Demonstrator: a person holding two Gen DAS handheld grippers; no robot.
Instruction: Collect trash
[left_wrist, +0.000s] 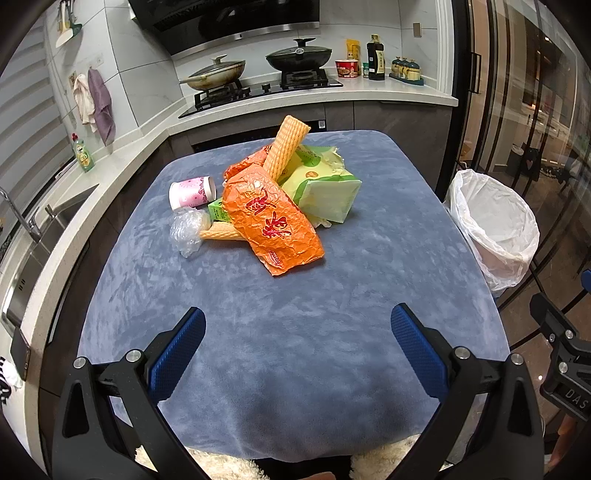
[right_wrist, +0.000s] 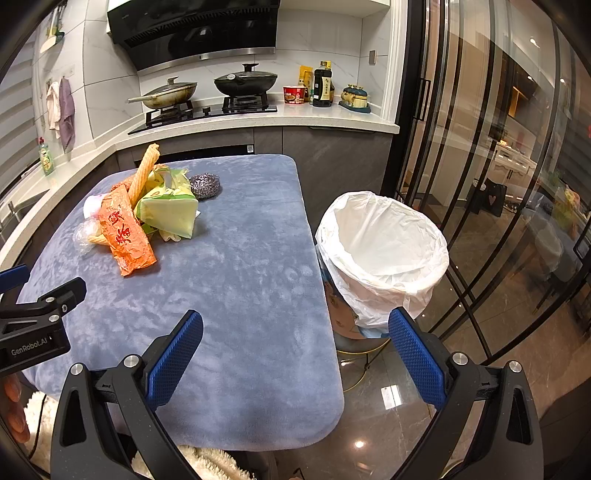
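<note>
Left wrist view: the left gripper hangs above the near part of the blue table, jaws spread wide and holding nothing. Ahead, mid-table, sits the trash pile: an orange wrapper on top, a green pack touching it on the right, a waffle cone leaning upright over both. A pink cup lies on its side at the left of the pile, with crumpled clear plastic just below it and a second cone poking out from under the wrapper. The lined bin stands off the table's right edge. Right wrist view: the right gripper is released too, fingers wide apart, empty, hanging over the table's near right edge. The bin sits just beyond its right finger, on the floor beside the table. The pile lies well apart at far left, and here a dark scrubber shows behind the green pack. The left gripper's black body pokes in at the left edge.
</note>
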